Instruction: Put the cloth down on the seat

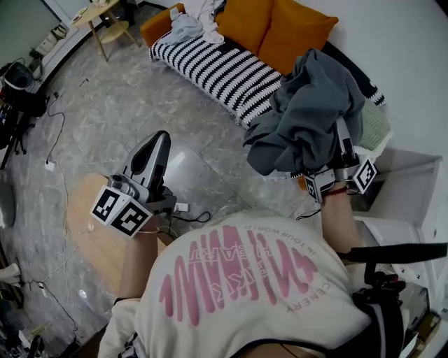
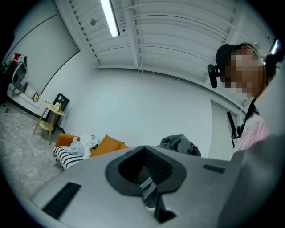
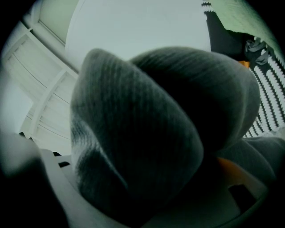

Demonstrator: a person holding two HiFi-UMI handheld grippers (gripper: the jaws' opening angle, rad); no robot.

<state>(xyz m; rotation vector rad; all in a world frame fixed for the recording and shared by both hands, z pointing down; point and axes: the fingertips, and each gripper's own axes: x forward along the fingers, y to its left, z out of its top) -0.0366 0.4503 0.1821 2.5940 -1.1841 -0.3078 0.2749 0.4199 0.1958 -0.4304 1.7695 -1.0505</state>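
A bulky grey cloth (image 1: 308,105) hangs bunched in the air above the floor, just in front of the sofa. My right gripper (image 1: 341,140) is shut on it from below, and its fingertips are buried in the folds. In the right gripper view the grey cloth (image 3: 151,133) fills nearly everything. The seat is a sofa with a black-and-white striped cover (image 1: 217,66) and orange cushions (image 1: 280,24). My left gripper (image 1: 161,140) points upward over the floor at the left, shut and holding nothing. The left gripper view shows the striped sofa (image 2: 67,156) and the raised cloth (image 2: 180,144) far off.
A heap of light clothes (image 1: 190,24) lies at the sofa's far end. A wooden side table (image 1: 105,17) stands at the top left. Cables (image 1: 56,133) trail over the grey floor. A round wooden top (image 1: 94,238) sits below my left hand, with white furniture (image 1: 413,182) at the right.
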